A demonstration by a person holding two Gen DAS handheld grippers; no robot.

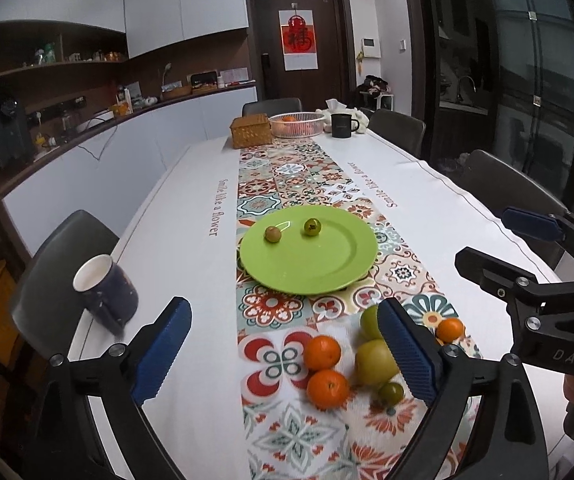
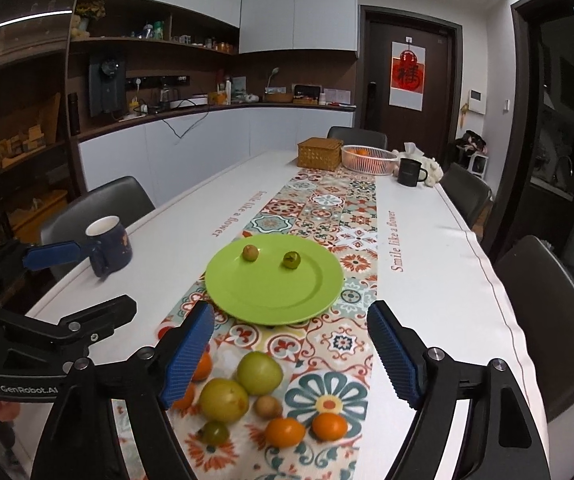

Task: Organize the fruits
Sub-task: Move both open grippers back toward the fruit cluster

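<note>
Nearest the right jaws: loose fruit lies on the patterned runner (image 2: pixel 329 344) just ahead of and below the blue pads, spread between the two fingers and leaning toward the left finger.
Right gripper (image 2: pixel 289 354): jaws spread wide, holding nothing.
Left gripper (image 1: pixel 283 354): jaws likewise spread wide and empty; two oranges sit between its fingers, the greener fruit at or behind its right finger.
Pile as seen from the right: upper green fruit (image 2: pixel 259 373) almost centred between the jaws; lower green fruit (image 2: pixel 223 400) a little nearer and to the left; small tan fruit (image 2: pixel 268 406) beside them; small orange fruits (image 2: pixel 285 432) and (image 2: pixel 329 426) closest to the camera; a small dark green fruit (image 2: pixel 214 432) at lower left.
Long axis: none worth aligning to, as the pieces look roughly round, so any closing direction should do.
Green plate (image 2: pixel 274 280): straight ahead beyond the pile, already carrying two small fruits (image 2: pixel 250 253) and (image 2: pixel 291 260) on its far half.
Nearer hand: judged the right for the green fruits, which lie open between its jaws; the left suits the oranges (image 1: pixel 321 353).
Turning relation: the pile lies between jaws and plate, so a pick is a short drop forward.
Risk: fruits touch one another, and a closing finger may nudge a neighbour rolling.
Blue mug (image 2: pixel 110 245): well off to the left, clear of the path.
</note>
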